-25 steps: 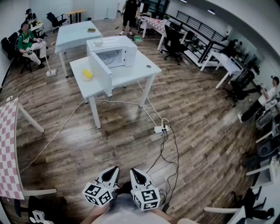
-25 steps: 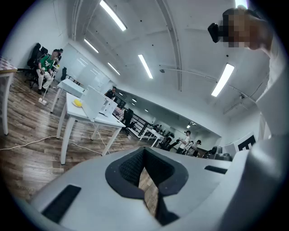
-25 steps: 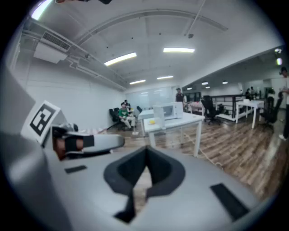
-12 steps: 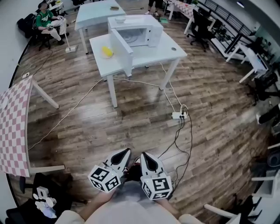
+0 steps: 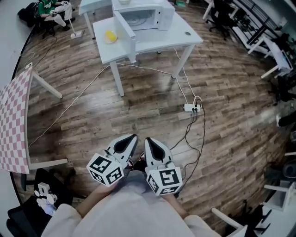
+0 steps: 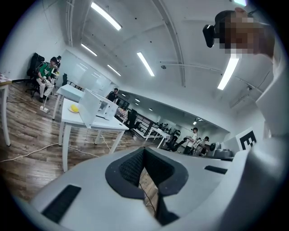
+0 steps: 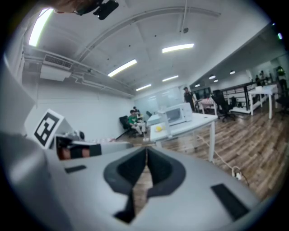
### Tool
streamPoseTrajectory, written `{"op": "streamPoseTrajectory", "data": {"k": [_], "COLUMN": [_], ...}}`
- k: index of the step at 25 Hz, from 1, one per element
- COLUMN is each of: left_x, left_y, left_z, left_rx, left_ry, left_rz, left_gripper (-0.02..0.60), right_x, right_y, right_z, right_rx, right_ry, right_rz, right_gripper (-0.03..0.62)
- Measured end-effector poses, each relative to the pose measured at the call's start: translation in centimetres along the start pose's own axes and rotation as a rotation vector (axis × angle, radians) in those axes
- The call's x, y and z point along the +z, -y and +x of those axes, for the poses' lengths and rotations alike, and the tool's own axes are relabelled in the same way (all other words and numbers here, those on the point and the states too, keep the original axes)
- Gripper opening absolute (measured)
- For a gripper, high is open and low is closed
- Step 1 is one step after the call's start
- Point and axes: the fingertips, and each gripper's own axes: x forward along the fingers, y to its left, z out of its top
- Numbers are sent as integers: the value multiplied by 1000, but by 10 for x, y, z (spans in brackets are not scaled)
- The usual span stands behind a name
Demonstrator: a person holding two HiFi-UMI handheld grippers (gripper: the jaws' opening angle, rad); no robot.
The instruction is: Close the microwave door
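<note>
The white microwave stands on a white table at the top of the head view, far ahead of me. Its door hangs open toward the left front. A yellow object lies on the table left of the door. Both grippers are held low, close to my body and side by side over the wood floor. The left gripper is shut and empty, as is the right gripper. The left gripper view shows the microwave far off, and so does the right gripper view, with the microwave small in the distance.
A power strip with black and white cables lies on the floor between me and the table. A checkered table stands at the left. A seated person is at the far left, and office chairs and desks at the right.
The table and microwave have slid up to the top edge of the head view, which now looks more steeply down. Both grippers stay shut, close together by my body.
</note>
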Motion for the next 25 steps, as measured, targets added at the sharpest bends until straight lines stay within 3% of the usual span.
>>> {"op": "streamPoseTrajectory", "data": {"k": [11,25], "left_x": [13,25], "left_y": [8,-9], "left_z": [50,73], "left_rx": [18,46], "left_ry": [35,42], "left_rz": [36,4], "left_gripper": [14,14], "right_x": [26,36], "right_y": [53,65], "right_z": [13,33], "right_rx": [67,124], "right_ry": [29,28], "right_rz": [-9,-9], "right_gripper": [23,23]}}
